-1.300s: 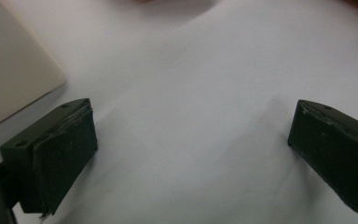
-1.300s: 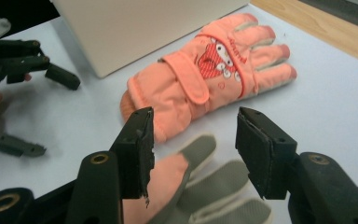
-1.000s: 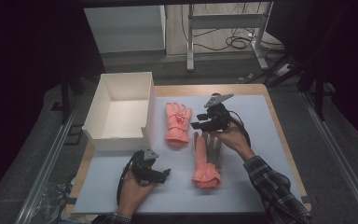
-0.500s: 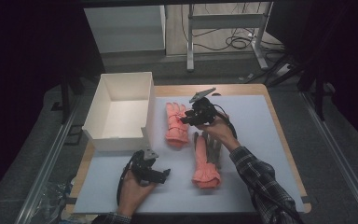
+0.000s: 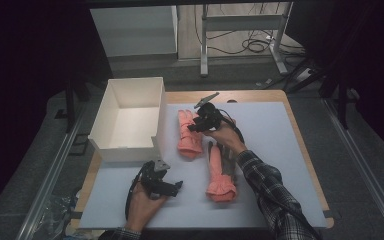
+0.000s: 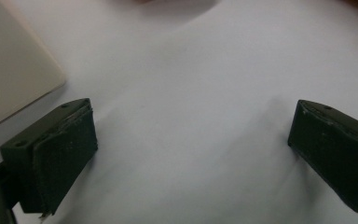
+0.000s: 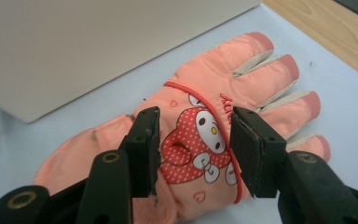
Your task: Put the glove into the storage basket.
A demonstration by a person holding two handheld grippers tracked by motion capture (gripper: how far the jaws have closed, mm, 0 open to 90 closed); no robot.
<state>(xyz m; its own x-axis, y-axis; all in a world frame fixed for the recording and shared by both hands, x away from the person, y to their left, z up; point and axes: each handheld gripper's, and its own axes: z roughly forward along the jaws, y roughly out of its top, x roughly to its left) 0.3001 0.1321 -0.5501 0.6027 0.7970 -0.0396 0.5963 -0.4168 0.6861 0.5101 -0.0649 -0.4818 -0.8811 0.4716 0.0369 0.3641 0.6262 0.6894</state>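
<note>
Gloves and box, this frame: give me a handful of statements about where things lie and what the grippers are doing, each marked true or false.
1. Two pink gloves lie on the mat. True: the far glove and the near glove.
2. The right gripper is over the far glove. True: its jaws stand apart above the cartoon patch, not pressing it.
3. A glove is already in the box. False: the box is empty.
4. The left gripper holds the near glove. False: its jaws stand wide open over bare mat.
5. The box is right of both gloves in the high view. False: it stands to their left.
</note>
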